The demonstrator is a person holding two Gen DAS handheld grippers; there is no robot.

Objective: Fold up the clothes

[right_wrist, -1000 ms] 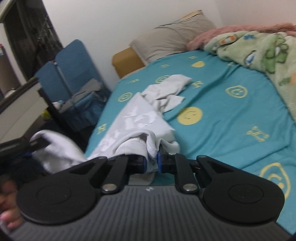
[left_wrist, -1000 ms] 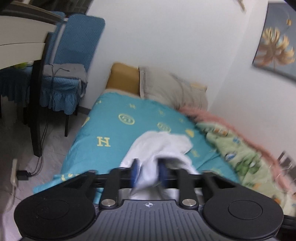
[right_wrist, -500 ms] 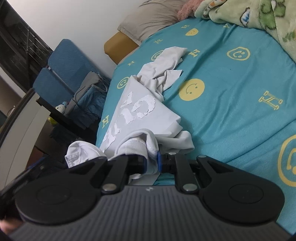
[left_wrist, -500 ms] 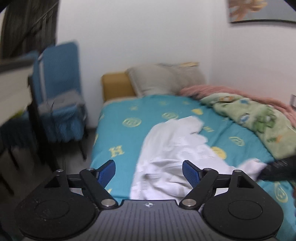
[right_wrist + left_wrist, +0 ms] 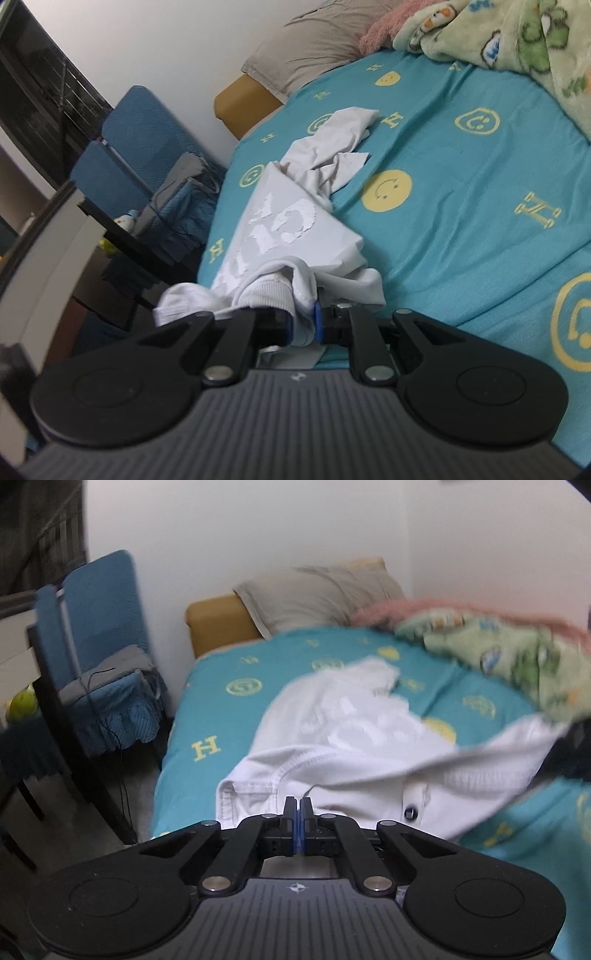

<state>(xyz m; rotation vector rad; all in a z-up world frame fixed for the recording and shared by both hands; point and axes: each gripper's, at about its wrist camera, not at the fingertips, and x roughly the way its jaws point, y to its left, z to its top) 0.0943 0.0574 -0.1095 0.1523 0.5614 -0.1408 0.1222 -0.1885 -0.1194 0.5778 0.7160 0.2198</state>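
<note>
The white T-shirt [image 5: 362, 746] was found crumpled at the bed's [image 5: 207, 716] near edge. Right gripper [image 5: 301, 325] jaws were pinched on its hem; left gripper [image 5: 297, 812] jaws were pressed together, apparently empty. Spreading was judged underway; a re-grasp was required next.

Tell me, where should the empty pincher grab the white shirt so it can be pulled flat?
Probably the stitched corner of the white shirt nearest the left gripper, which is shut with no cloth visibly between its pads. That hem lies at the near edge of the teal bed sheet, so come in low from the bed's near edge. The right gripper already pinches a bunched bit of the shirt.
</note>
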